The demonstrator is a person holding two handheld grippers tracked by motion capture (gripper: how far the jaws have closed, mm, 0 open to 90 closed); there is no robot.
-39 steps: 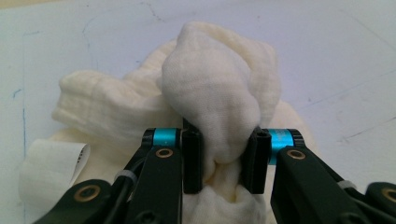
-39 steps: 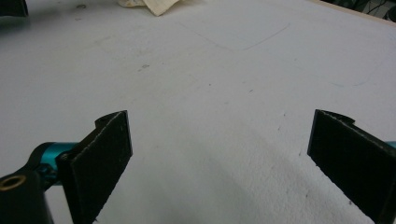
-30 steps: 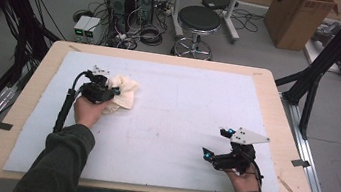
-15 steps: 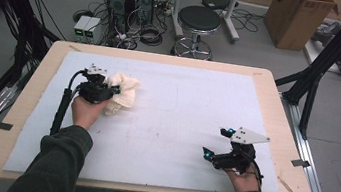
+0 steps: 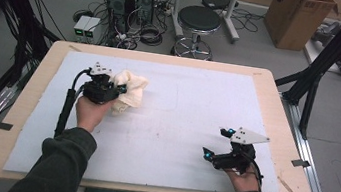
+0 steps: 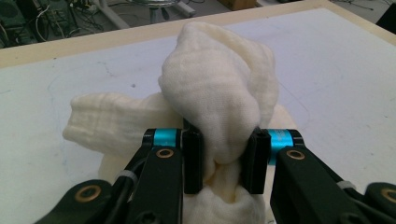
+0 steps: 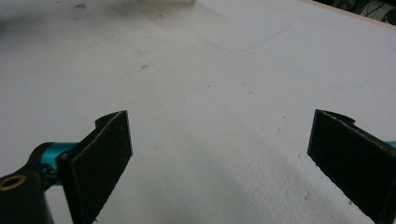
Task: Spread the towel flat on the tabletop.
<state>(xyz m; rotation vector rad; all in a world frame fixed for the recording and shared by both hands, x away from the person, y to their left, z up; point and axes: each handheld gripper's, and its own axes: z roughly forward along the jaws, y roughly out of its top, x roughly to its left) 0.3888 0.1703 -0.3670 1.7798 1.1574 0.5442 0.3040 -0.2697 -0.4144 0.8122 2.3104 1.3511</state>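
One cream cloth (image 5: 128,91) lies bunched on the white surface (image 5: 180,122), toward its far-left part, just ahead of the left claw (image 5: 120,89). In the left claw's own view the two black jaws are drawn in close on a thick fold of the cloth (image 6: 219,107), which bulges up above them; a flatter roll of the same fabric trails off to the left of that view, lying on the surface (image 6: 327,70). So crumpled, the cloth has no clear long axis; from above, the heap spreads roughly from the claw toward the far right. Well apart, near the right front edge, the right claw (image 5: 216,144) hangs low above bare surface (image 7: 210,116), jaws spread wide with nothing between them.
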